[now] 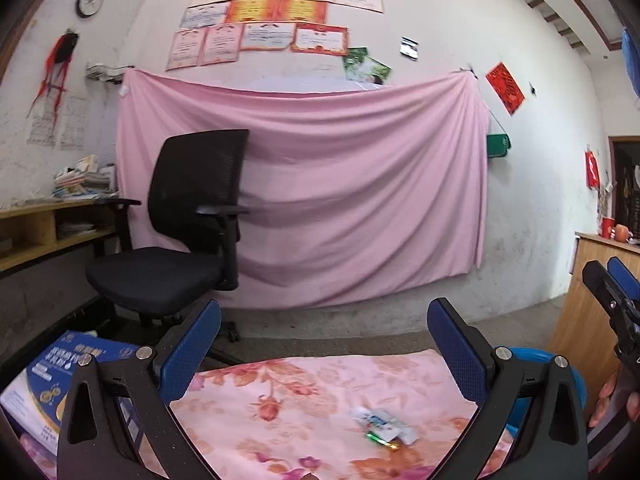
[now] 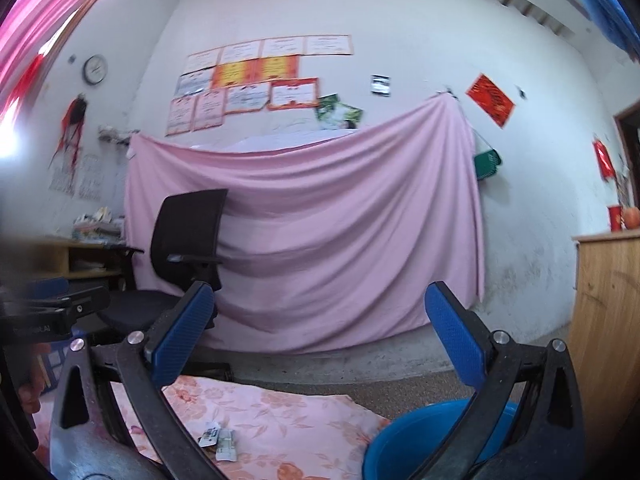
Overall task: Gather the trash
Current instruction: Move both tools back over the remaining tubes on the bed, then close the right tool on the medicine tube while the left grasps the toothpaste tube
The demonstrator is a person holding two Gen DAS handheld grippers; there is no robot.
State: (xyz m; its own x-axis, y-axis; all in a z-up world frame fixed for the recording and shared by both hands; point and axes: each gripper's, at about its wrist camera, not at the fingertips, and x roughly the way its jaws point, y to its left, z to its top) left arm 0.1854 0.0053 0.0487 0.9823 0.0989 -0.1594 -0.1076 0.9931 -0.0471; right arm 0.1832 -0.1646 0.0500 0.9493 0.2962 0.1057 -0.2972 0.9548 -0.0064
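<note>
Small wrappers [image 1: 382, 428] in white, blue and green lie on a pink floral cloth [image 1: 312, 384]. My left gripper [image 1: 324, 340] hovers above and behind them, open, nothing between its blue pads. In the right wrist view the same wrappers [image 2: 220, 442] lie low on the cloth [image 2: 280, 420], left of a blue plastic bin [image 2: 416, 436]. My right gripper [image 2: 320, 328] is open and empty, raised above the cloth's far edge. The right gripper's side [image 1: 616, 300] shows at the right edge of the left wrist view, with a hand [image 1: 616, 400] below it.
A black office chair [image 1: 180, 232] stands ahead at the left before a pink sheet [image 1: 320, 184] hung on the wall. A blue printed box [image 1: 60, 364] sits at the left. A wooden cabinet [image 2: 608, 320] stands at the right, a cluttered wooden desk [image 1: 40, 220] at the far left.
</note>
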